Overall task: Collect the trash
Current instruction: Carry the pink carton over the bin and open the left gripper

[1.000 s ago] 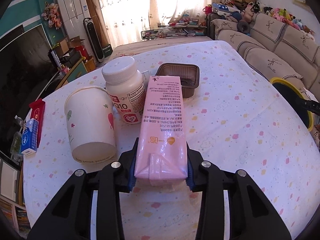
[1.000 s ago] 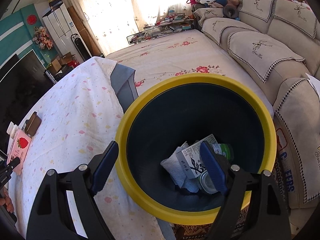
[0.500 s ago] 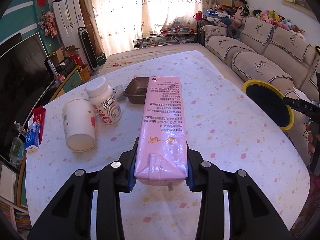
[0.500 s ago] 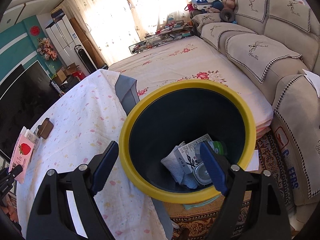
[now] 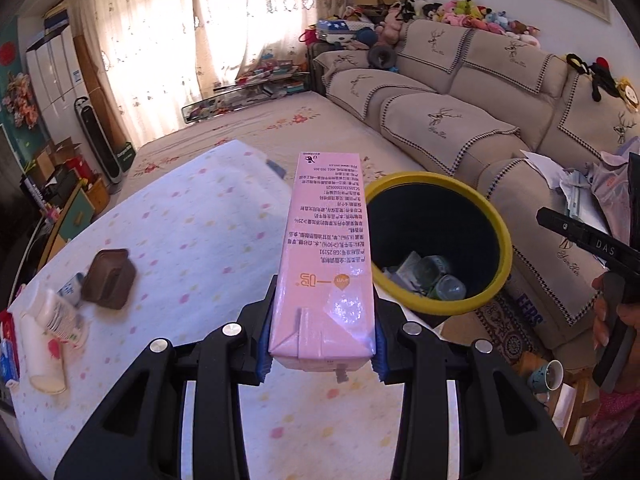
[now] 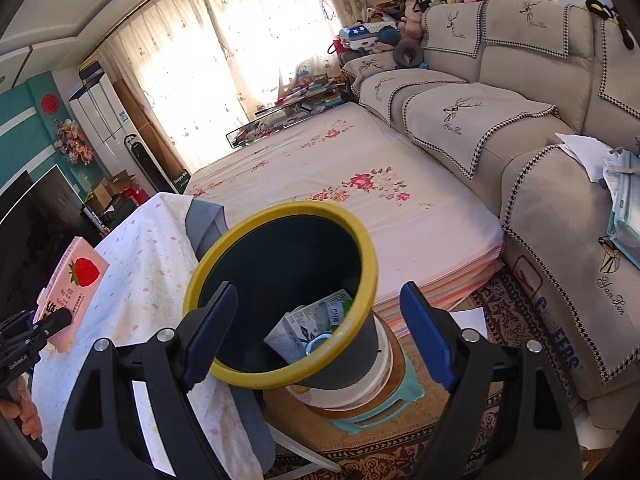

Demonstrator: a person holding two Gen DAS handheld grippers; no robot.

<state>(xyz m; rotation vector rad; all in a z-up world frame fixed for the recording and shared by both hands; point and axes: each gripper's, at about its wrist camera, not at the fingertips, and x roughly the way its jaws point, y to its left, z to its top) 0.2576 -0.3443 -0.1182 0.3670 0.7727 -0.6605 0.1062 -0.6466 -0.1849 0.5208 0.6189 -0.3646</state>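
At nine o'clock the paper cup (image 5: 42, 350), bottle (image 5: 60, 312) and brown tray (image 5: 109, 279) lie on the table (image 5: 192, 240), uncollected. Dead centre, the left gripper (image 5: 320, 354) clamps the pink carton (image 5: 326, 264) lengthwise, its nose toward the yellow-rimmed bin (image 5: 440, 240) at two o'clock, lined up for a drop. The right gripper (image 6: 318, 334) hangs wide and empty over the bin.

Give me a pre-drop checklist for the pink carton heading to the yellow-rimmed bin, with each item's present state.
1. Left gripper clamped on pink carton: ok.
2. Carton over the bin opening: not ok, it hangs above the table, beside the rim.
3. Bin has room: ok, trash only at the bottom.
4. Right gripper clear of the bin mouth: cannot tell; open, empty.
5. Bin steady on its stool: cannot tell.
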